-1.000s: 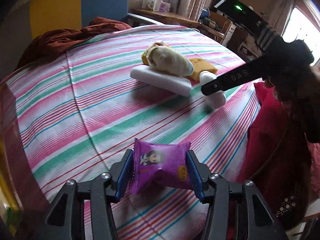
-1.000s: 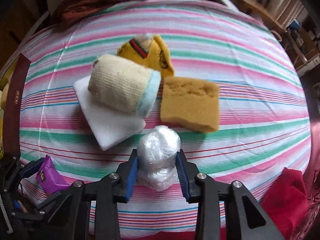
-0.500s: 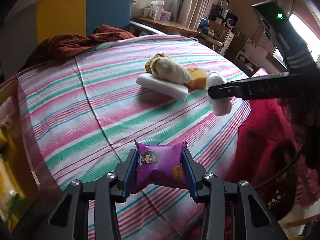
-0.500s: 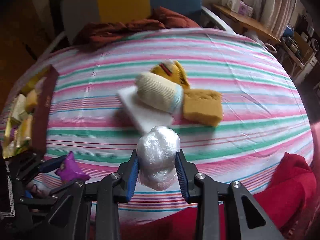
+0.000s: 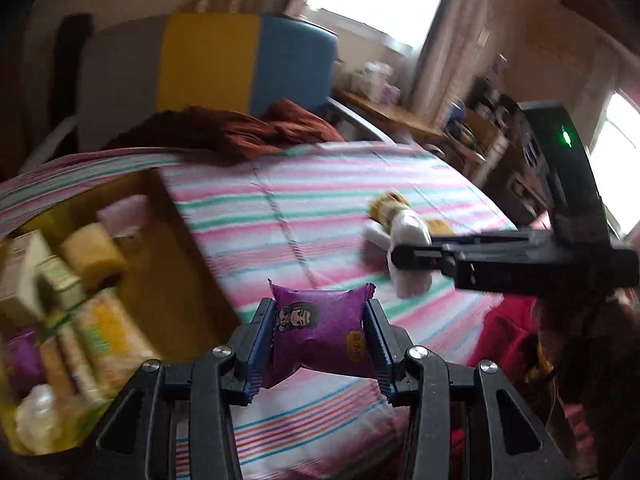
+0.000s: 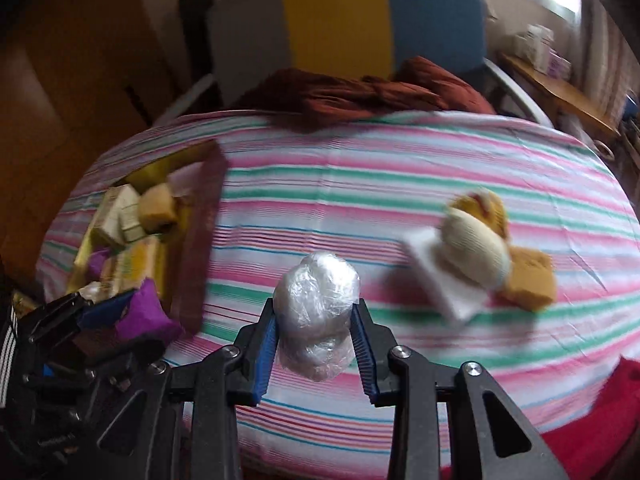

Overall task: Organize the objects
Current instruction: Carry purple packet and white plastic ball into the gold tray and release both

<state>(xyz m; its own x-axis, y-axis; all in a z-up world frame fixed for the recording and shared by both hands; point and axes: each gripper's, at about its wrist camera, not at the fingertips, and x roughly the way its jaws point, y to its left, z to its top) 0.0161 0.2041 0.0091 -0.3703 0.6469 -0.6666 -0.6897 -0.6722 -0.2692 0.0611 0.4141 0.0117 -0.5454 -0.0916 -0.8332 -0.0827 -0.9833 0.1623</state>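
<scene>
The objects to be organized lie on a bed covered by a striped sheet (image 6: pixel 360 184) in pink, green and white, and some sit already in a box. A padded headboard (image 6: pixel 340 20) in grey, yellow and blue stands at the far end, with a rumpled rust-brown blanket (image 6: pixel 360 96) heaped against it. On the sheet's left side sits an open cardboard box (image 5: pixel 188 272), its near wall standing between the grippers and its contents: small cartons, a yellow roll (image 5: pixel 94 254), a pale pink roll and several packets, all blurred. A red cloth (image 6: pixel 592 428) bunches at the bed's near right corner. Well apart from the box, on the right, lies a cluster of loose things: a white foam pad (image 6: pixel 444 284), a cream knitted roll (image 6: pixel 476 248) resting on it, a tan sponge (image 6: pixel 532 280) touching the roll, and a yellow knitted piece (image 6: pixel 480 204) behind.

The right gripper (image 6: pixel 316 348) pinches a wad of clear plastic wrap (image 6: pixel 318 312) between its blue pads, held above the sheet. The left gripper (image 5: pixel 320 344) clamps a purple snack packet (image 5: pixel 320 332) between its pads, just beside the box's near corner and clear of the sheet.
</scene>
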